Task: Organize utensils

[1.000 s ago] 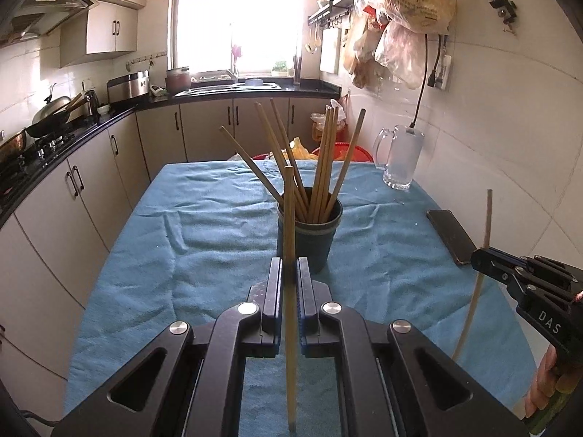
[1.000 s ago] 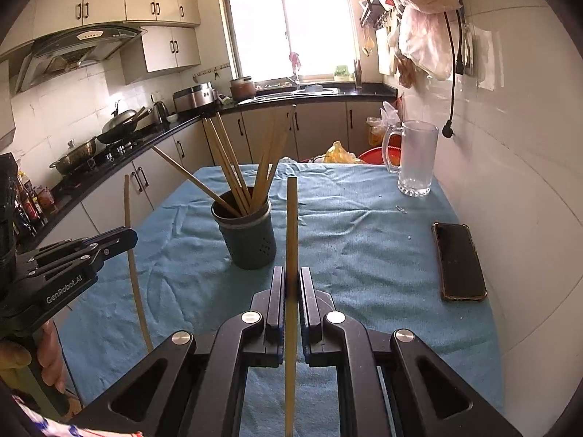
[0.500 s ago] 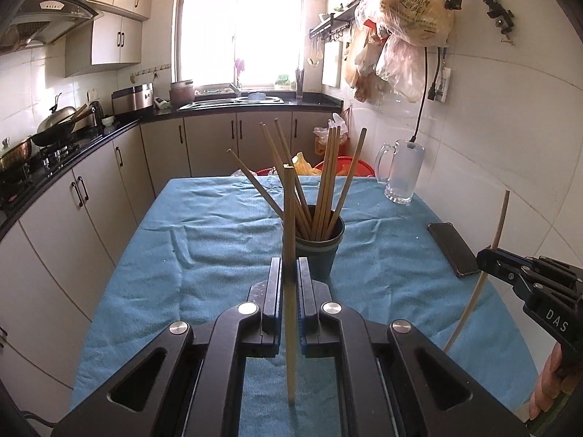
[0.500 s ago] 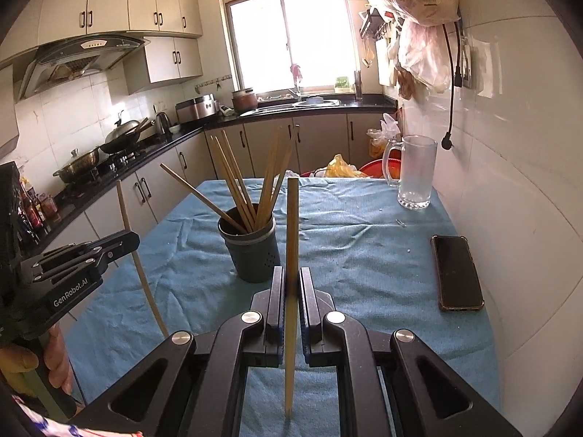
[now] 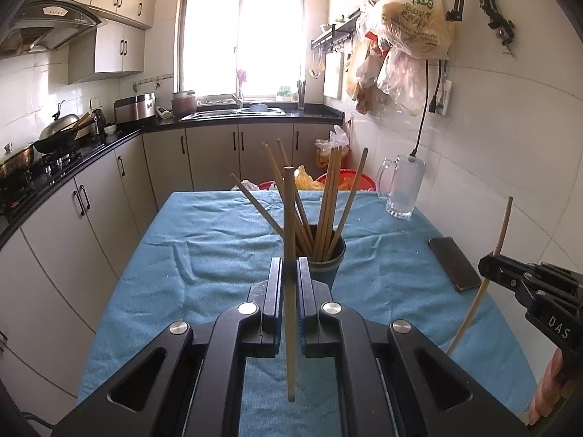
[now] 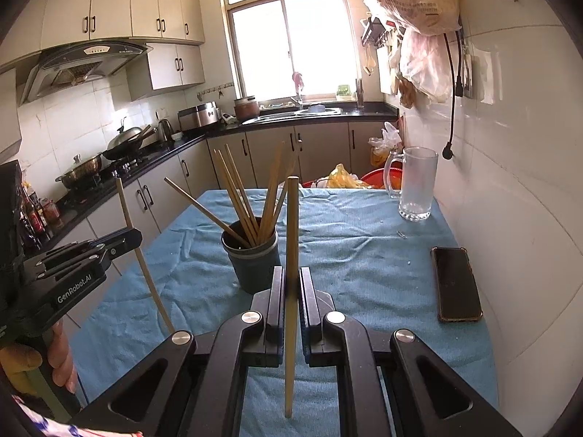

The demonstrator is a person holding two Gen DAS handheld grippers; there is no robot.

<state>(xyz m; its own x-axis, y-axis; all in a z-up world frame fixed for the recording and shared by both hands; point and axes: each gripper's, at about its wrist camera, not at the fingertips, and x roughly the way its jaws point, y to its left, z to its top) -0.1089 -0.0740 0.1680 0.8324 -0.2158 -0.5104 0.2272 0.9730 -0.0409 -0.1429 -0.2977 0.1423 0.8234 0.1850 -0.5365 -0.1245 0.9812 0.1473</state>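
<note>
A slender, pale wooden chopstick (image 5: 289, 225) is pinched upright in the black left gripper (image 5: 290, 280), and a second wooden chopstick (image 6: 291, 233) is clamped likewise in the black right gripper (image 6: 290, 287). Both are held above the desk, which is draped in a wrinkled blue cloth (image 6: 364, 251). On it, a dark, round cylindrical holder (image 6: 255, 260) is seen filled with splayed chopsticks (image 6: 240, 189), with a flat black phone (image 6: 457, 284) and a clear glass mug (image 6: 417, 184) nearer the tiled wall.

We see a dark round cup (image 6: 253, 255) standing upright on the blue cloth, with several wooden chopsticks (image 6: 237, 189) fanned out inside it. Two more chopsticks are held nearly upright above the cloth, one (image 5: 289, 240) just before the cup, the other (image 6: 291, 255) beside it.
</note>
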